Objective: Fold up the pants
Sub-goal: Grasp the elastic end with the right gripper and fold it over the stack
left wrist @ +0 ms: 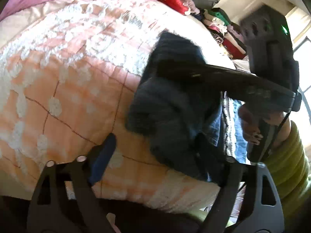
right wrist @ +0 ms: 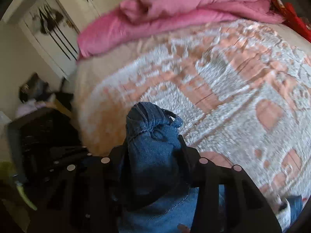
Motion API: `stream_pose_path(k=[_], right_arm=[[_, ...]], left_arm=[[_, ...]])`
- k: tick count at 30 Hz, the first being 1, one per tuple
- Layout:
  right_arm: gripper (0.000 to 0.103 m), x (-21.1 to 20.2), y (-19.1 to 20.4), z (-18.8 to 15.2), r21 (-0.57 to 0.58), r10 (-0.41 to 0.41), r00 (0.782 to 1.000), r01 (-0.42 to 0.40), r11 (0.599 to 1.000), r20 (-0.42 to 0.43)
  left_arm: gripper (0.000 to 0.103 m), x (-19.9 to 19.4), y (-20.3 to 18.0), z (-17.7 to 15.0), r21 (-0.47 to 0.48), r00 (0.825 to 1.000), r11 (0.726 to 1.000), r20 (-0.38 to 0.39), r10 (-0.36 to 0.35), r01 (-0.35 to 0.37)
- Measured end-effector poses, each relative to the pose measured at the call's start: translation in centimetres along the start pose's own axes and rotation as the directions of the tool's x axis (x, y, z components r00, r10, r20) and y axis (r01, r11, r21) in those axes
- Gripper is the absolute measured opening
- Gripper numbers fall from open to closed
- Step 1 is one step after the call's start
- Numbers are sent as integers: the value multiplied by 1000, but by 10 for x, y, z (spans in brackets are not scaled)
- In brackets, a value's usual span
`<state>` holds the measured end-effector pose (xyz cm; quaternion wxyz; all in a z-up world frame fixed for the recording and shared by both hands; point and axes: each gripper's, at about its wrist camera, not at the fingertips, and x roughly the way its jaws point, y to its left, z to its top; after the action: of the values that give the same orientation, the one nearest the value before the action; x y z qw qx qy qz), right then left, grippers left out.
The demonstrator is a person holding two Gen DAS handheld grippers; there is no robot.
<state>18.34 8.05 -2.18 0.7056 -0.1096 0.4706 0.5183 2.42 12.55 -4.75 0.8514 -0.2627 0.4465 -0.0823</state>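
The pants are blue denim jeans [left wrist: 171,104], bunched and lifted above the bed at centre right of the left wrist view. My right gripper [left wrist: 175,73] reaches in from the right there and clamps the cloth. In the right wrist view my right gripper [right wrist: 153,136] is shut on a wad of the jeans [right wrist: 153,141] between its black fingers, more denim hanging below. My left gripper [left wrist: 155,145] is open: its left finger with the blue pad [left wrist: 103,159] stands clear over the bedspread, its right finger is behind the hanging denim.
A peach and white patterned bedspread [left wrist: 68,77] covers the bed. A pink quilt [right wrist: 184,9] lies at the head. A pile of mixed clothes [left wrist: 219,25] sits at the far right edge. A white wardrobe [right wrist: 52,29] and a dark chest [right wrist: 44,136] stand left of the bed.
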Motion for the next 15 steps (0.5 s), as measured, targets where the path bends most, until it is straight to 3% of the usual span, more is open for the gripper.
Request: stream_pose_path(k=[4, 6, 13, 14, 15], right_arm=[[44, -45, -5, -12, 21, 62, 993, -65, 998, 104], [44, -65, -5, -21, 15, 80, 987, -83, 996, 142], [46, -119, -9, -46, 3, 87, 965, -91, 996, 247], [47, -125, -11, -50, 6, 81, 963, -85, 996, 258], [51, -132, -13, -55, 10, 75, 959, -81, 997, 273]], left_arm=[[84, -3, -15, -2, 20, 996, 996, 3, -85, 85], [93, -1, -28, -2, 40, 993, 993, -4, -115, 115], [93, 21, -63, 5, 41, 973, 973, -40, -227, 228], [86, 22, -68, 4, 43, 969, 968, -41, -244, 245], [65, 23, -73, 4, 47, 967, 966, -34, -251, 253]])
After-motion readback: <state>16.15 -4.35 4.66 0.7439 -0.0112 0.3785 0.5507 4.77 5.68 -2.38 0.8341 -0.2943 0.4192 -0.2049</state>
